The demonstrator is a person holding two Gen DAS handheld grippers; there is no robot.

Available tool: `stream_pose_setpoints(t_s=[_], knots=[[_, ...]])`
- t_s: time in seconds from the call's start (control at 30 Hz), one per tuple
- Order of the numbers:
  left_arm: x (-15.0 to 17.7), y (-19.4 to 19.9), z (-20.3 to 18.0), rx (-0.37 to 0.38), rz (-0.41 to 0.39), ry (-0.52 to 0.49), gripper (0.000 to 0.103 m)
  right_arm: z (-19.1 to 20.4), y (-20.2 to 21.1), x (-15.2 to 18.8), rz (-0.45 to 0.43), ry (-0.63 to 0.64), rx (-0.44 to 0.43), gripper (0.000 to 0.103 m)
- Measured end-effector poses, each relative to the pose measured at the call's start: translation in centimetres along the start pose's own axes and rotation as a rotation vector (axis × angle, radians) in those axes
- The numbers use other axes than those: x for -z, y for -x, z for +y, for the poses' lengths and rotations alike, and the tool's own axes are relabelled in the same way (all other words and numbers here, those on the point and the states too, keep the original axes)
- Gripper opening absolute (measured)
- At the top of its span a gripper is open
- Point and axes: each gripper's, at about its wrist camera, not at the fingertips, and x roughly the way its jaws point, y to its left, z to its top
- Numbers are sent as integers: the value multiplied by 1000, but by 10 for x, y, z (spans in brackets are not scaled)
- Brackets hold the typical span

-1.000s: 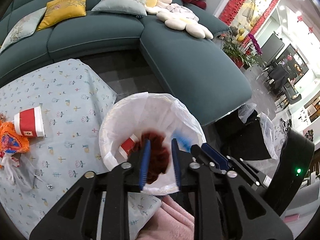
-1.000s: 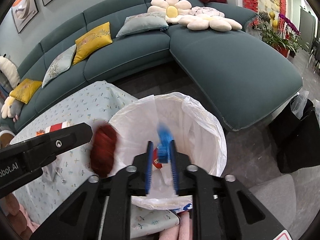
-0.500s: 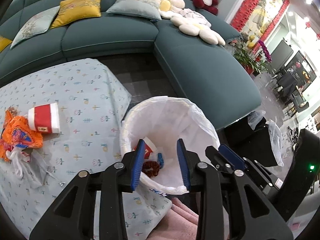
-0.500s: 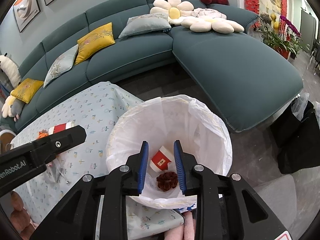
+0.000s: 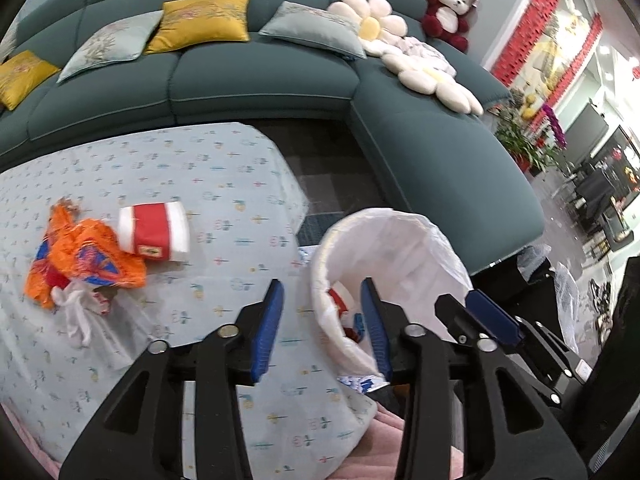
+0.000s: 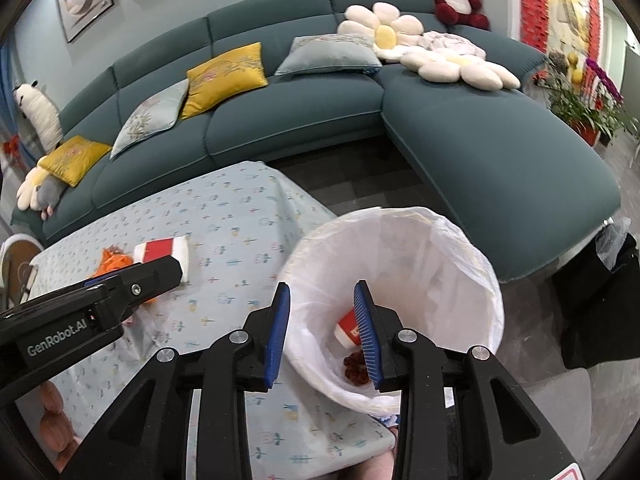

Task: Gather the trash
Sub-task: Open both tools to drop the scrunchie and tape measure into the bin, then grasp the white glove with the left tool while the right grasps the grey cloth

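A bin with a white liner (image 5: 404, 248) (image 6: 420, 248) stands at the table's right edge. Inside lie a red-and-white cup (image 6: 347, 326) and a dark red clump (image 6: 357, 368). On the flowered tablecloth (image 5: 224, 184) lie a red-and-white paper cup (image 5: 154, 232) on its side, an orange wrapper (image 5: 84, 260) and a crumpled white plastic scrap (image 5: 78, 312). My left gripper (image 5: 322, 328) is open and empty, over the bin's left rim. My right gripper (image 6: 322, 330) is open and empty above the bin's mouth. The cup (image 6: 176, 250) also shows in the right wrist view, behind the left gripper's body.
A teal sectional sofa (image 5: 440, 152) with cushions wraps behind and to the right of the table. Dark bags (image 6: 596, 296) sit on the floor at the right. A potted plant (image 6: 592, 108) stands far right. Pink fabric (image 5: 400, 452) lies below the grippers.
Both grippers opened: the dark red clump and a blue item dropped into the bin. Both grippers then shifted left, toward the table; the left view now shows more of the tablecloth trash.
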Motion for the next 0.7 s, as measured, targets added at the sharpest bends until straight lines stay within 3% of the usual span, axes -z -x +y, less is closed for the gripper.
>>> stream_pose_setpoints(t_s=[0.27,0.7], knots=[[5,14,45,-59,-21,65,51,38,5,4,8,53,-30,39],[31,30,141,-144,0,212,51,121,-7,32,84,160,-110,39]])
